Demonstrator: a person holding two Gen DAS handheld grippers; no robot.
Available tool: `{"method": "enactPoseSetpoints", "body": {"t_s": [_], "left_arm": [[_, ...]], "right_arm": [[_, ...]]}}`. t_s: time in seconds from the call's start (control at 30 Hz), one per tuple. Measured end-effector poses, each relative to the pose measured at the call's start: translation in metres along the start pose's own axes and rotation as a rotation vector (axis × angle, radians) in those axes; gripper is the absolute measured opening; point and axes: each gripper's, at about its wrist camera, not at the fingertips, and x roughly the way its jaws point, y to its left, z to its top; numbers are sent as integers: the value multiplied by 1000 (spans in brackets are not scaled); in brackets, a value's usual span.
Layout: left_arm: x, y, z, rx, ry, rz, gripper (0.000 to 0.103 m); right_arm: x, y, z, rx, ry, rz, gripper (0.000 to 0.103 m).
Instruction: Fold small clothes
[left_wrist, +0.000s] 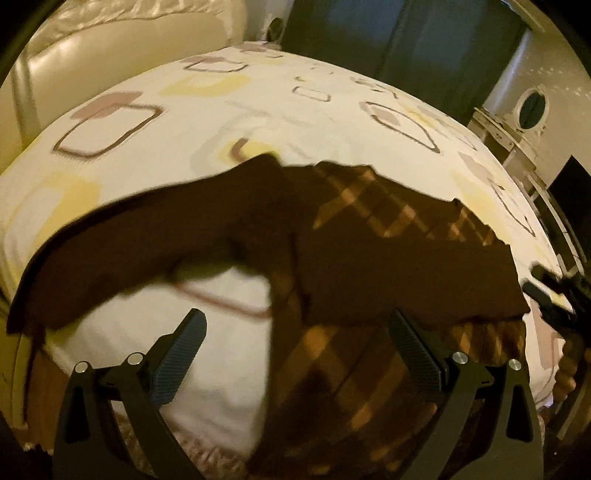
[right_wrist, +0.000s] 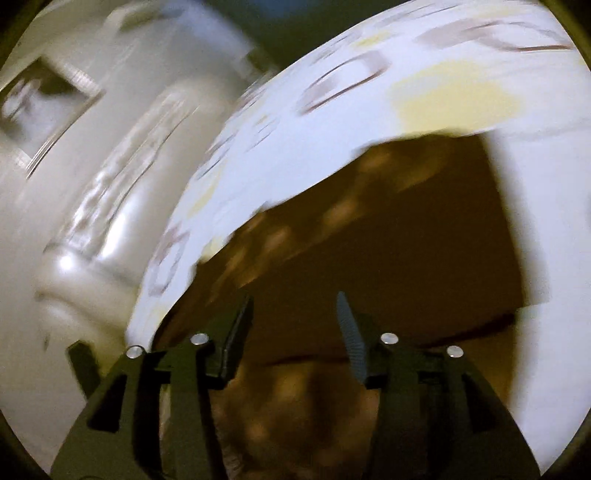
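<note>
Jaws on both tools are standing apart with nothing clamped between them. Left gripper (left_wrist: 295, 347) is spread wide above the near edge of the bed; right gripper (right_wrist: 293, 332) is parted less widely, its pads bare, hanging over dark cloth.

Dark brown garment with an orange plaid lining (left_wrist: 369, 236) is lying on the white bedsheet printed with brown and yellow squares (left_wrist: 184, 122). One flap is sitting folded over the body, plaid showing along its far edge and beneath its near edge. A long brown part is trailing out to the left, unfolded.

Right wrist view is heavily smeared; cloth detail there cannot be read. In the left wrist view the right gripper is showing at the right edge, beside the garment's corner.

Judgement: one fold looks laid, the left part not yet.

Risks:
- Folded flap is resting loose; a pad dragging across it could peel it open.
- Near edge is lying close to the mattress edge; a pull toward the camera could slide the garment off.
</note>
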Motion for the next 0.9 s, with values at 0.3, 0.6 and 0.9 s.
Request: {"method": "enactPoseSetpoints", "body": {"t_s": [0.3, 0.6, 0.9], "left_arm": [[70, -20, 30, -30, 67, 3, 99], [92, -25, 19, 40, 96, 91, 99], [91, -19, 17, 22, 95, 80, 99]], "right_arm": [[-20, -120, 5, 287, -53, -85, 45], [-5, -127, -1, 222, -7, -87, 8], [-51, -65, 14, 127, -171, 6, 33]]}}
